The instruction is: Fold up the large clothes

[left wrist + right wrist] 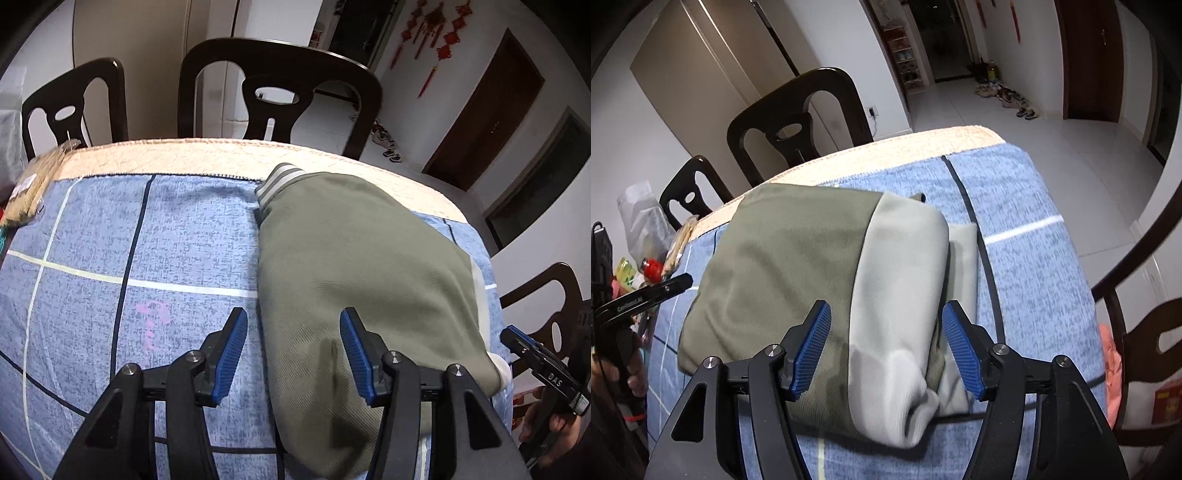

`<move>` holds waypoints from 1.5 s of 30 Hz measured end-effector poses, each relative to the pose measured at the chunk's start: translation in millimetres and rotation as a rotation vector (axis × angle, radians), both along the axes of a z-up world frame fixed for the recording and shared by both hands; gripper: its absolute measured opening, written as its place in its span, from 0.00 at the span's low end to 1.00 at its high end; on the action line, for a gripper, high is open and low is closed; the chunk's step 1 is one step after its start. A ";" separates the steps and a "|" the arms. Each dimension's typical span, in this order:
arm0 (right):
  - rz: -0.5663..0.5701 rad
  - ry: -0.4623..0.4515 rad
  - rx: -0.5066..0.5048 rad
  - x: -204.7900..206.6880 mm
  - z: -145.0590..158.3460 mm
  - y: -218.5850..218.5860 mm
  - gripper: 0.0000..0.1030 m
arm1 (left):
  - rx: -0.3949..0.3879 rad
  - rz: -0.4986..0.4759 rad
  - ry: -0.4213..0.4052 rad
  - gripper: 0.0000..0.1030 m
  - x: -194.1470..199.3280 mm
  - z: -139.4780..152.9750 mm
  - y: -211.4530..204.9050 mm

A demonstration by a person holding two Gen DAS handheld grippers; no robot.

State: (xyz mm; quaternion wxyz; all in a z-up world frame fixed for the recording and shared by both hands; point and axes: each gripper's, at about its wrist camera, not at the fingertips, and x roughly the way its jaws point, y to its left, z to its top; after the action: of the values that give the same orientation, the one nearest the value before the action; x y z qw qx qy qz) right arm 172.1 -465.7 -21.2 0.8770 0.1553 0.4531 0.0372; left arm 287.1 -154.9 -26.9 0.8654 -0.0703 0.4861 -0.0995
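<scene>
Here we hover over a folded olive-green garment (354, 266) lying on a blue checked cloth (129, 240) that covers the table, both of our grippers held above it with nothing between their pads. In the left wrist view the left gripper (293, 356) stands with its blue pads apart; the garment's left edge runs up the frame just inside the left pad, so most of the bundle lies under the right finger and off to the right of the frame. Its long axis stretches from the bottom centre of the frame toward the striped ribbed cuff (275, 182) at upper centre, away from us. In the right wrist view the right gripper (886, 349) is likewise parted, straddling the seam where the olive panel meets a pale grey panel (901, 266), with the garment filling the middle of the frame and its far edge toward the upper left. We judge the right gripper the better centred over the bundle, the left sitting at its edge. The other handheld tool shows at the lower right of the left view and the left edge of the right view. Dark wooden chairs (280, 92) stand behind the table.
</scene>
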 end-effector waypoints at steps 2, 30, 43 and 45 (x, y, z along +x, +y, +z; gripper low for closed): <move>-0.002 0.000 0.007 2.6 1.9 -0.8 0.62 | -0.001 -0.006 0.006 0.53 3.6 -3.3 -2.2; -0.222 0.079 0.405 -56.0 -24.8 -37.2 0.13 | -0.024 -0.082 0.053 0.55 -50.0 -16.6 -23.6; -0.186 0.110 0.221 -56.4 -18.7 -28.3 0.22 | -0.033 -0.101 0.075 0.57 -54.1 -10.5 -18.9; -0.168 0.067 0.181 -57.3 -1.6 -25.1 0.22 | -0.044 -0.098 0.040 0.57 -53.6 2.8 -19.2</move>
State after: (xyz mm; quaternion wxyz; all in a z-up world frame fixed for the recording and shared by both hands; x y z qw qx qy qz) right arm 114.8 -490.8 -22.8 0.8440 0.2722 0.4622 -0.0007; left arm 233.6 -174.1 -24.1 0.8480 -0.0671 0.5037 -0.1510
